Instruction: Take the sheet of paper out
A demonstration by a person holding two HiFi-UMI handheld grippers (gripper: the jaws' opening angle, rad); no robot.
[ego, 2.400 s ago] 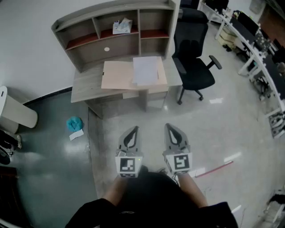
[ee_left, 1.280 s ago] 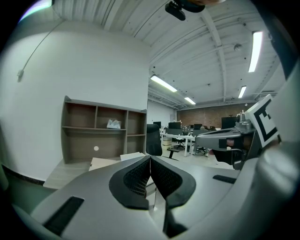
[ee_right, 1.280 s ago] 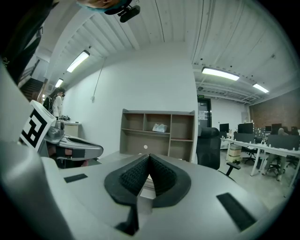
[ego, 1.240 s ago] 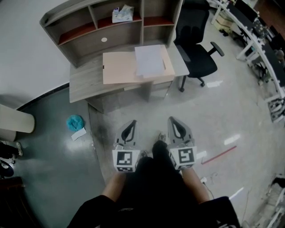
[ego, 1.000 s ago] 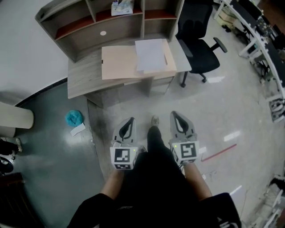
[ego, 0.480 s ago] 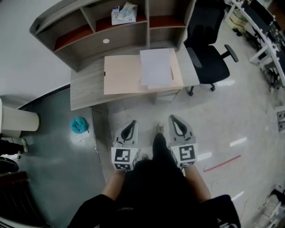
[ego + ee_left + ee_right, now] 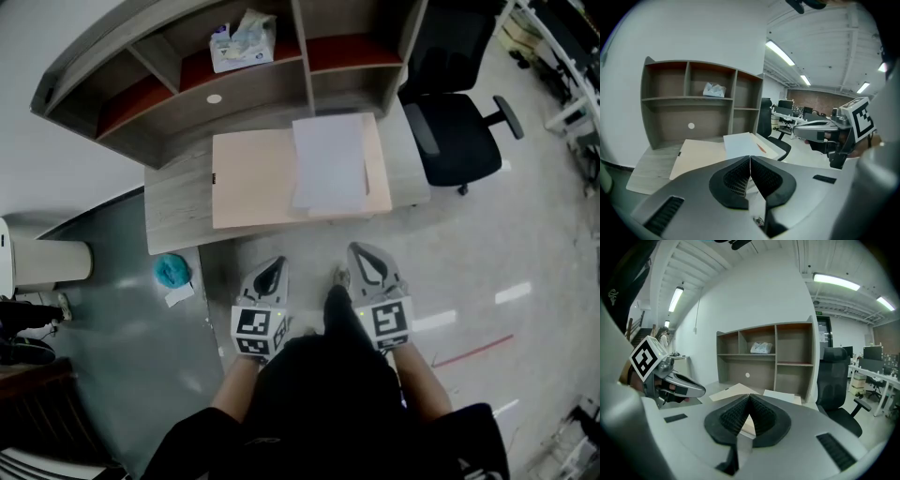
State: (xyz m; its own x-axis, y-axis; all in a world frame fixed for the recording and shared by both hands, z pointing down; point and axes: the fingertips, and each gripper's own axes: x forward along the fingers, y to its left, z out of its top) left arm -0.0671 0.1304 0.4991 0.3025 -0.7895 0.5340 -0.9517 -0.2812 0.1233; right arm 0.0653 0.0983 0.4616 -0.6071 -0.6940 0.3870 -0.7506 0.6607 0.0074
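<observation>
A white sheet of paper [image 7: 330, 164] lies on a beige folder [image 7: 251, 178] on the grey desk [image 7: 176, 209]. The paper [image 7: 740, 142] and folder [image 7: 696, 157] also show in the left gripper view, with a red mark on the paper. In the right gripper view the paper [image 7: 780, 396] lies beyond the jaws. My left gripper [image 7: 273, 267] and right gripper [image 7: 361, 253] are both shut and empty, held side by side just short of the desk's front edge, pointing at it.
A hutch with shelves [image 7: 234, 80] rises at the back of the desk and holds a tissue pack [image 7: 242, 42]. A black office chair [image 7: 459, 131] stands to the right. A teal cloth [image 7: 172, 271] lies on the floor at left, near a white bin [image 7: 42, 264].
The person has walked toward the desk; it now looms larger and nearer in the head view. Both grippers stayed shut and came close to the desk's front edge.
</observation>
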